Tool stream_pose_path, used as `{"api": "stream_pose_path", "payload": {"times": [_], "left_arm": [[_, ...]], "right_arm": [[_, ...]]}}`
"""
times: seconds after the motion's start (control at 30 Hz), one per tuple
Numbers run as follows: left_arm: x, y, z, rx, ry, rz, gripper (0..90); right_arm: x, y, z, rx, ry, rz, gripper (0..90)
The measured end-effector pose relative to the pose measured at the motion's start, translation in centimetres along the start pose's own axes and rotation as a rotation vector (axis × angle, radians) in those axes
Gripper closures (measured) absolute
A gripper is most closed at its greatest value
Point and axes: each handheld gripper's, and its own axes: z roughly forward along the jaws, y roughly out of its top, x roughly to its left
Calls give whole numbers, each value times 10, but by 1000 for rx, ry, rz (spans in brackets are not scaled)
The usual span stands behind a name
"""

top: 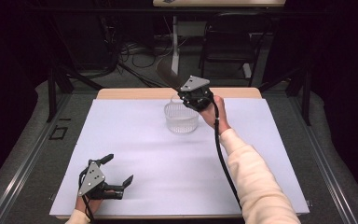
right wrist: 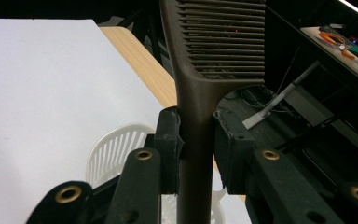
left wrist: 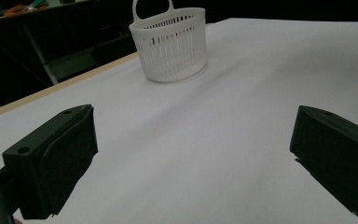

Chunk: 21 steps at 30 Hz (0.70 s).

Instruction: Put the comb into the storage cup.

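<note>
The dark brown plastic comb (right wrist: 200,93) with fine teeth is in your right gripper (top: 195,93). Its handle goes down between the 2 black jaws, and they are clenched on it from both sides, as the right gripper view shows. The toothed part of the comb stands above the jaws there. In the high view the comb (top: 167,73) sticks out from the gripper toward the far left, past the far edge of the worktop, and it is tilted.

Your right gripper hangs in the air just above the far right rim of the small white plastic basket (top: 182,117) with slotted walls. In the right gripper view the basket (right wrist: 114,149) lies directly below the jaws and partly behind them. The basket stands upright on the white sheet (top: 135,154) that covers the wooden worktop (top: 121,93), in the far middle part of it. In the left gripper view the basket (left wrist: 171,46) has a thin loop handle on its rim.

Your left gripper (top: 108,179) is at the near left corner of the sheet, well apart from the basket. Its 2 jaws are released and wide apart, with nothing between them; in the left gripper view they stand at both sides and bare white sheet lies between them.

Behind the worktop, a dark folding chair (top: 230,42) stands on the floor.
</note>
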Motion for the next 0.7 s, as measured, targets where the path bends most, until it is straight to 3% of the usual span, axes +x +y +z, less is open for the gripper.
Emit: {"api": "stream_pose_path", "payload": {"times": [0.7], "left_arm": [[0,0,0,0,3,1,9]], "right_arm": [[11,-3,19,-8,9,-41,727]]}}
